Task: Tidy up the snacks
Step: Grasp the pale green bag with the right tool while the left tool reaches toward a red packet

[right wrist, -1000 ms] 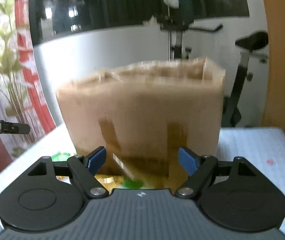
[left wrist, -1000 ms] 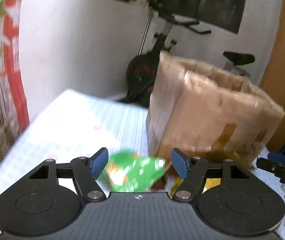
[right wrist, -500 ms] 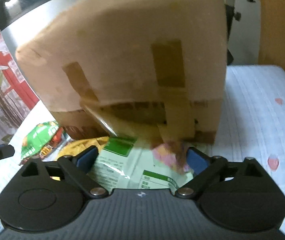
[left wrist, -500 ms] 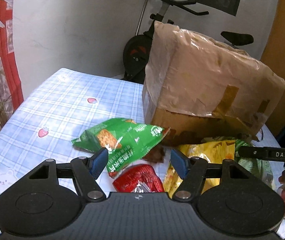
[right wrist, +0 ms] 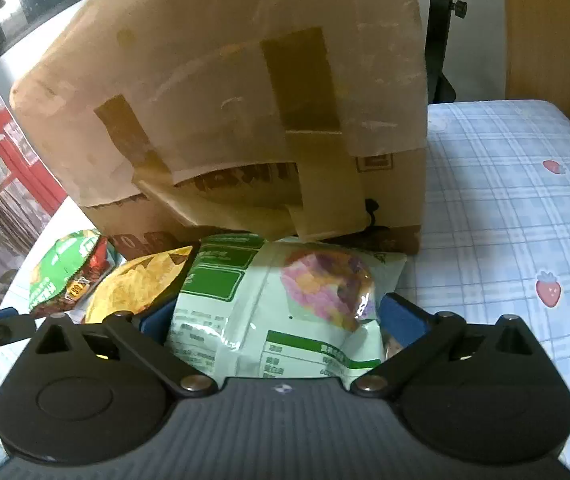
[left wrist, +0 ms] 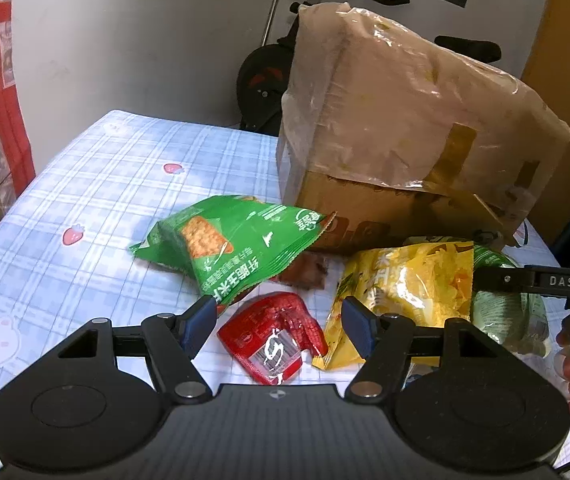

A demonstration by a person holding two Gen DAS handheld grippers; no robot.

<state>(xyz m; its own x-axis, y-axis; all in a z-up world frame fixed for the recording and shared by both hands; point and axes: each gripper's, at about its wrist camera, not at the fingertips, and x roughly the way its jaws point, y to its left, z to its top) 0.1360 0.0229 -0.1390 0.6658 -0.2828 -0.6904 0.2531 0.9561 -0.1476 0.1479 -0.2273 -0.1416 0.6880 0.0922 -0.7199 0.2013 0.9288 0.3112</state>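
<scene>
Snack bags lie on the checked tablecloth (left wrist: 97, 184) in front of a taped cardboard box (left wrist: 405, 132). My left gripper (left wrist: 279, 312) is open just above a small red packet (left wrist: 273, 338), and its fingers do not touch the packet. A green cracker bag (left wrist: 237, 240) lies beyond it, with a yellow chip bag (left wrist: 405, 284) to the right. My right gripper (right wrist: 277, 312) stands wide open with a pale green bag (right wrist: 285, 300) lying between its fingers. The same gripper shows at the right edge of the left wrist view.
A small brown packet (left wrist: 305, 272) sits between the green bag and the box. The box (right wrist: 245, 100) rises close behind the snacks. An exercise bike (left wrist: 269, 76) stands past the table's far edge. Open cloth (right wrist: 505, 200) lies right of the box.
Both grippers have sunk and tipped toward the table, bringing the snacks into view. The right jaws have widened, and the pale green bag now lies between them.
</scene>
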